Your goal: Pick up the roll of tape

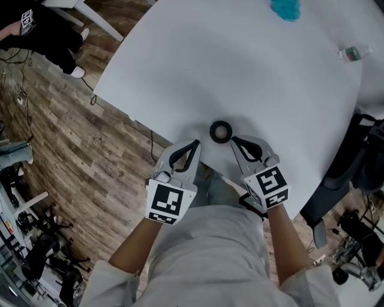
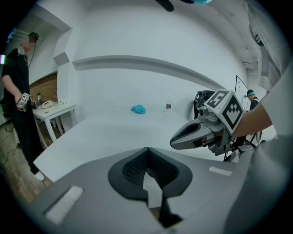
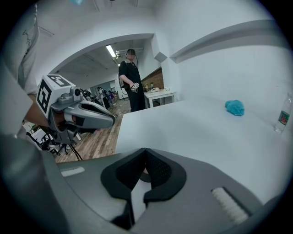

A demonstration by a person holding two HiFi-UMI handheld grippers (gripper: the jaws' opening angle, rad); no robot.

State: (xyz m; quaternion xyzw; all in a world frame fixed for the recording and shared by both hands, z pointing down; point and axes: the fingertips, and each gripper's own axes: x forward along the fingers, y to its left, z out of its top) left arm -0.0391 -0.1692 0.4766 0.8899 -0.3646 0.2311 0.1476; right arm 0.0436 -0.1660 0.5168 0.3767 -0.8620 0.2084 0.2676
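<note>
The roll of tape [image 1: 221, 131] is a small black ring lying flat on the white table [image 1: 240, 72], close to its near edge. My left gripper [image 1: 197, 143] is just left of the roll and my right gripper [image 1: 234, 140] just right of it. Both tips point at the roll from the near side and stand a little apart from it. Each pair of jaws is shut with nothing between them. In the left gripper view the shut tips [image 2: 147, 149] meet over bare table, with the right gripper [image 2: 173, 142] alongside and no roll in sight. The right gripper view shows its own shut tips [image 3: 145, 149].
A teal cloth [image 1: 285, 8] and a small clear bottle [image 1: 354, 53] lie at the table's far side. The near table edge runs just behind the grippers, over wood floor. A dark chair [image 1: 354, 168] stands at the right. A person [image 3: 130, 77] stands by a small white table [image 2: 55, 109].
</note>
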